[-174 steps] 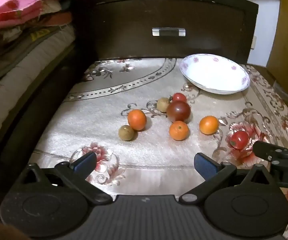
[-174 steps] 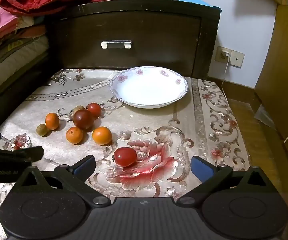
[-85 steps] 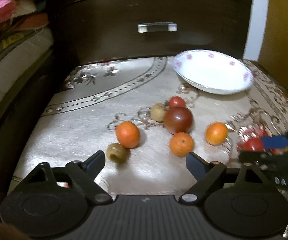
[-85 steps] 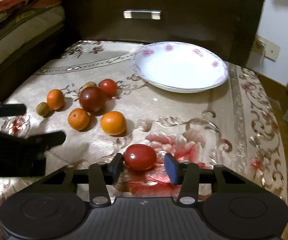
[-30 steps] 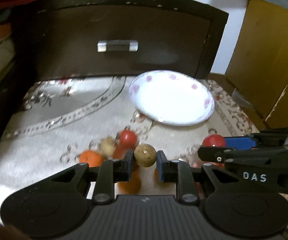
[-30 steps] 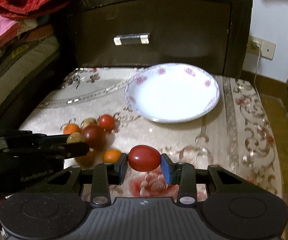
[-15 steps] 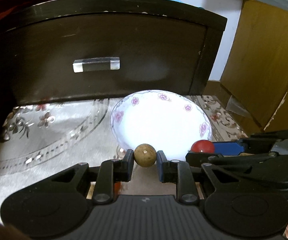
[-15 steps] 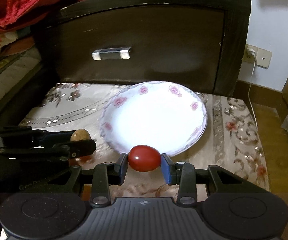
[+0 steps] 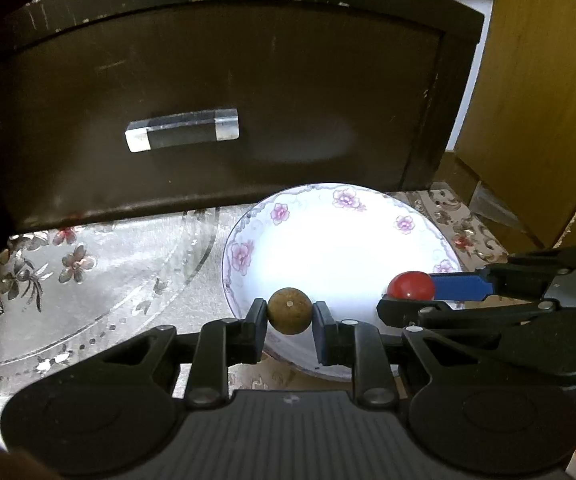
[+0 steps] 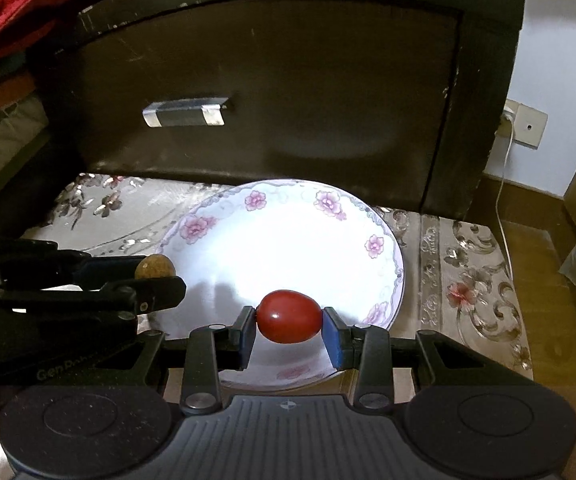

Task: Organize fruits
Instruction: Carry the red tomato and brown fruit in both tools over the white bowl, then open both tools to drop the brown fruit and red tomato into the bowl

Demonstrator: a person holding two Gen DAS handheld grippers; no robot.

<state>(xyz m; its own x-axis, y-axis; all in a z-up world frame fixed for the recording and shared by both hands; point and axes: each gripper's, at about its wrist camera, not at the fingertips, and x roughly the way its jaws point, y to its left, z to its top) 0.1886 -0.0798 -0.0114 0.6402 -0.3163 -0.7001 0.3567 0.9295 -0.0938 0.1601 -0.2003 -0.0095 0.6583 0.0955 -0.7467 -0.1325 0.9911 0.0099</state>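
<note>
Two claws side by side over the white floral plate (image 10: pixel 384 240): my left claw (image 9: pixel 289 316) pinches a brown round fruit (image 9: pixel 289 310), my right claw (image 10: pixel 289 330) a red oval tomato (image 10: pixel 289 316), both now past the near rim, dark wooden drawer front (image 9: pixel 288 100) ahead.

brown fruit (image 9: pixel 289 311) and red tomato (image 10: pixel 289 316) above plate (image 10: pixel 384 240).

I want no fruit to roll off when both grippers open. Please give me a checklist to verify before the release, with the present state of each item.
1. Left gripper shut on the small round brown fruit: ok.
2. Right gripper shut on the oval red tomato: ok.
3. Brown fruit over the white floral porcelain plate: ok, near its front rim.
4. Tomato over the plate: ok.
5. Plate free of other fruit: ok.
6. Height of the fruits above the plate: cannot tell.
</note>
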